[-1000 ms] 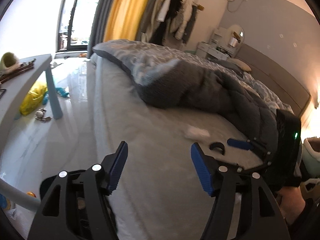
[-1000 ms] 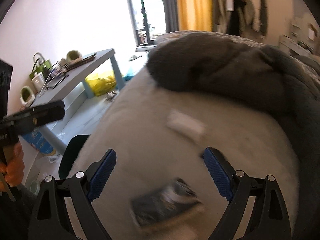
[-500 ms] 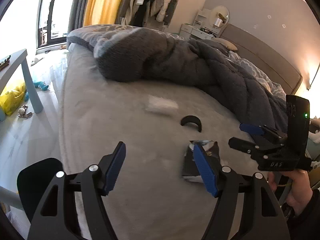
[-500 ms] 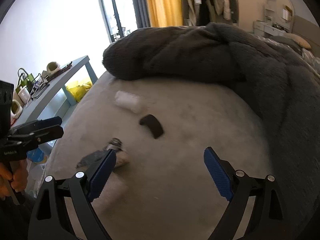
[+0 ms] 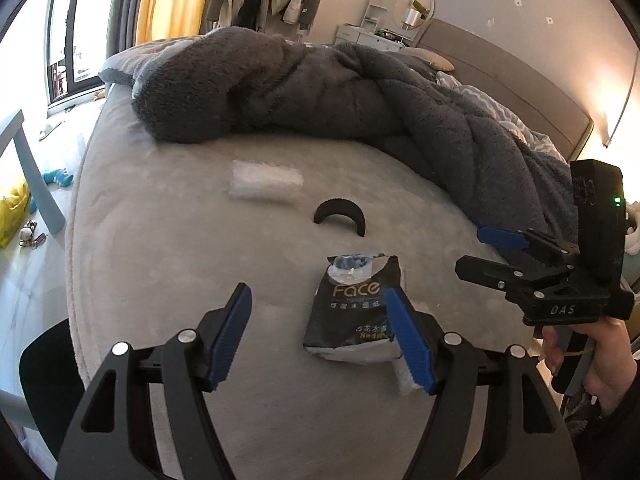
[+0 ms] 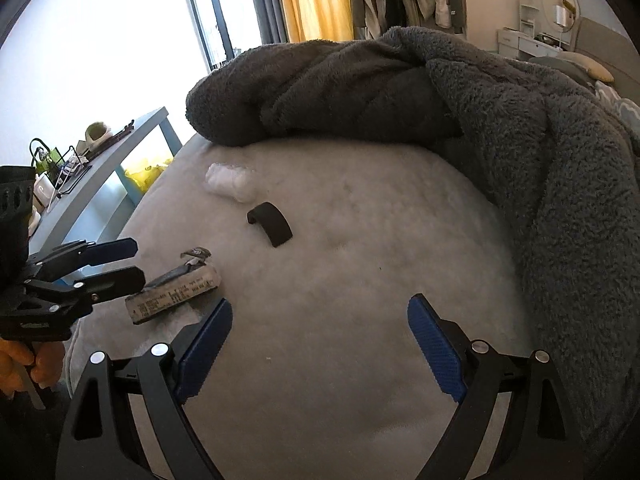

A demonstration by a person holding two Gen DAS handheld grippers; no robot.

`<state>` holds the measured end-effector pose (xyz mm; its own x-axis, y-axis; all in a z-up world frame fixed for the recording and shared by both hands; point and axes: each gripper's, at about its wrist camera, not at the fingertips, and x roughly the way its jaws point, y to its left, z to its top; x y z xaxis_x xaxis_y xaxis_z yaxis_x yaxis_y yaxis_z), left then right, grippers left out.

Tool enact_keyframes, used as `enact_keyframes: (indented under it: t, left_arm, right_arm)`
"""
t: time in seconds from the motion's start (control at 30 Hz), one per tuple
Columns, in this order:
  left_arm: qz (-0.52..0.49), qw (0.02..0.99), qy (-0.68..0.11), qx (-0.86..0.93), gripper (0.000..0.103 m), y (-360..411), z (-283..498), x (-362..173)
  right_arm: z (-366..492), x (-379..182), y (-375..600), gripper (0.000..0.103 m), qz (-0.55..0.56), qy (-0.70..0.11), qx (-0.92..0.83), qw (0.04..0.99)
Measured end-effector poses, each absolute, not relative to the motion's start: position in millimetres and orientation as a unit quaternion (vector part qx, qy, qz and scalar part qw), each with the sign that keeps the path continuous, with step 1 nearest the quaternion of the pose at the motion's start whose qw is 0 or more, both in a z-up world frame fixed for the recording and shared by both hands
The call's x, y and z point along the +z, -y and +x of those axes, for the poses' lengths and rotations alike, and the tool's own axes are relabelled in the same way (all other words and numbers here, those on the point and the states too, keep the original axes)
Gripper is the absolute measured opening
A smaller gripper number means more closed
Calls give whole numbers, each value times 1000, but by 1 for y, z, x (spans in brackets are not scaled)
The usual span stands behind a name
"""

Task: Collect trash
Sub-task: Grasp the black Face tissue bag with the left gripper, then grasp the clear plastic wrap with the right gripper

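Observation:
A torn black tissue pack (image 5: 354,312) lies on the grey bed sheet (image 5: 160,240), partly behind my left gripper's right finger. A white crumpled tissue (image 5: 266,179) and a black curved strip (image 5: 340,217) lie farther off. My left gripper (image 5: 322,338) is open and empty, just short of the pack. My right gripper (image 6: 320,346) is open and empty over bare sheet; the pack (image 6: 172,292), the strip (image 6: 271,224) and the tissue (image 6: 230,180) lie ahead to its left. The right gripper (image 5: 508,256) shows in the left view, the left gripper (image 6: 104,264) in the right view.
A dark grey fleece blanket (image 5: 320,92) is bunched across the far side of the bed. A blue table (image 6: 104,164) with small items stands left of the bed, a yellow bag (image 5: 12,212) under it. A black chair (image 5: 44,376) stands at the bed's near corner.
Both grippers have swung right and come in over the bed. The tissue pack, strip and tissue are now nearer and sharp in both views. Both grippers stay open.

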<state>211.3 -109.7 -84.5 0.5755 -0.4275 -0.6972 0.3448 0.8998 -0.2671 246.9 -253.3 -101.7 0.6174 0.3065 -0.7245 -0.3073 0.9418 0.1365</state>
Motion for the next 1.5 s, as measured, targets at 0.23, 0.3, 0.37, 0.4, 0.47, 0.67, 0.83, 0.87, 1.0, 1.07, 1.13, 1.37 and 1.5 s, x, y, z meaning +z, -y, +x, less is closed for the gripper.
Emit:
enact_keyframes:
  t: [0.23,0.3,0.37,0.4,0.47,0.67,0.83,0.87,1.0,1.07,1.13,1.37,1.5]
  left_arm:
    - [-80,869,-434,-224,73,116,221,-99]
    - [-95,866,-436,-225,73,115,223,-101]
    - [-103,869,-429,-224,73,113,222,-99]
    - [-109,870,-425,-226,73,112,222,-97]
    - [-120,867,-425,-231,73,113,222,-96]
    - [-115,853,-448,-242,73,125,224,-105]
    - [-113,848,-455,-249,62,131,226,-109]
    - [-113,848,-455,-248,61,132,226,-110]
    - [-118,848,-454,-247,56,130,226,-110]
    - [-118,849,-451,-246,56,129,225,-109]
    - [-121,852,-448,-243,55,126,224,-107]
    - [-138,863,-432,-224,55,110,225,-99]
    - [-139,864,-430,-222,55,104,225,-97]
  right_arm:
    - [244,-105,261,90,3,-408,169,897]
    - [243,-106,264,90,4,-409,169,897]
    - [242,-106,266,90,6,-409,168,897]
    - [241,-106,267,90,7,-409,168,897]
    - [240,-106,269,90,8,-409,169,897]
    - [238,-108,271,90,10,-413,171,894]
    - [237,-113,268,90,9,-424,178,888]
    - [237,-114,267,90,7,-426,180,887]
    - [236,-113,261,90,4,-425,194,884]
    - [235,-111,255,90,4,-421,210,882]
    - [233,-110,247,90,0,-419,230,878]
    - [226,-114,204,90,-39,-429,313,847]
    - [223,-112,182,91,-65,-425,341,836]
